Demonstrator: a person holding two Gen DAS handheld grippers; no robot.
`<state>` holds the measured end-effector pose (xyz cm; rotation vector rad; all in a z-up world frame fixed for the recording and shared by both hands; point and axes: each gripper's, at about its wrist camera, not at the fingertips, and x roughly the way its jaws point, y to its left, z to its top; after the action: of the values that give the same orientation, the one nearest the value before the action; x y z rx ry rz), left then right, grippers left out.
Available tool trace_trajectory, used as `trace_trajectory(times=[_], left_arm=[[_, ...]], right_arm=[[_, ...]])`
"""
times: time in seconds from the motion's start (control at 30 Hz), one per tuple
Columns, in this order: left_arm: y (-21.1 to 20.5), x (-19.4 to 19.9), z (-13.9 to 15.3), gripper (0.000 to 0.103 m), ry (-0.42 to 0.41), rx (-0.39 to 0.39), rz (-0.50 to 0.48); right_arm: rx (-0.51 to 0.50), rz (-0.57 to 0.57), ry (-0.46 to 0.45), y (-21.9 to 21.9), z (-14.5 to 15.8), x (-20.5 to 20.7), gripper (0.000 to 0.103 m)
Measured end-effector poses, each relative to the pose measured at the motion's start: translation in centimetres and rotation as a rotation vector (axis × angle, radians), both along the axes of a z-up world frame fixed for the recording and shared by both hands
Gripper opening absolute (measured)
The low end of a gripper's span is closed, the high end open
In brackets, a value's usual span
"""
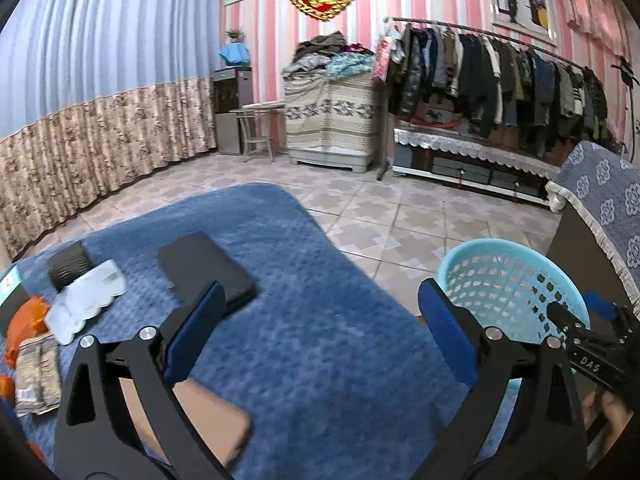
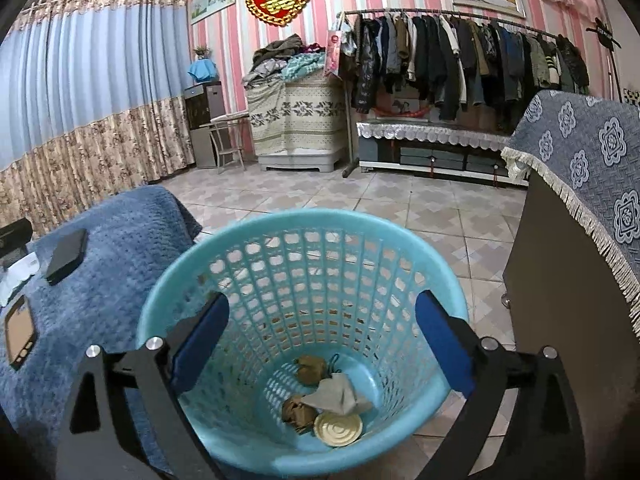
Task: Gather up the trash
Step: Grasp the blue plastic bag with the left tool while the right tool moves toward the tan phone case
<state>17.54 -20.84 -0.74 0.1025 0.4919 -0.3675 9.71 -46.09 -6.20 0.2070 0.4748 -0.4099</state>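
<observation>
The right gripper (image 2: 322,344) hangs spread wide over the basket (image 2: 400,240), nothing between its pads; below it on the basket floor lie a round lid (image 2: 338,429), a grey wad (image 2: 338,394) and brown scraps (image 2: 310,368). The left gripper (image 1: 318,334) is also spread and empty above the blue blanket (image 1: 320,360). Remaining trash sits off to its left: a white carton (image 1: 86,300), an orange wrapper (image 1: 26,322) and a packet (image 1: 36,376), near a black case (image 1: 206,270).
</observation>
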Motion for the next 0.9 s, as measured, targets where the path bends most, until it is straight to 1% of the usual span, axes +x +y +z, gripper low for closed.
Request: trace_trajectory(times=[0.17,0.23,0.4,0.67,0.9], left_arm=[[3.6,-1.2,1.2,0.097,-0.007,-0.022,0.049],[4.8,-1.6,1.6,0.097,-0.011,-0.018,0.064],[8.7,-2.5,2.4,0.097,-0.017,0.000,0.115],[15.6,-5.0,3.1,0.097,-0.044,0.029,0.203],[23.0,-6.6,3.6,0.097,-0.030,0.030,0.301]], right_arm=[[-0.024,0.054,-0.009,3.1,1.6,-0.4,0.096],[-0.024,0.077,-0.011,4.4,2.1,-0.5,0.098],[-0.027,0.158,-0.013,8.5,3.2,-0.5,0.098],[-0.034,0.290,-0.005,15.4,3.7,0.0,0.098],[-0.023,0.377,0.003,20.7,3.8,0.5,0.098]])
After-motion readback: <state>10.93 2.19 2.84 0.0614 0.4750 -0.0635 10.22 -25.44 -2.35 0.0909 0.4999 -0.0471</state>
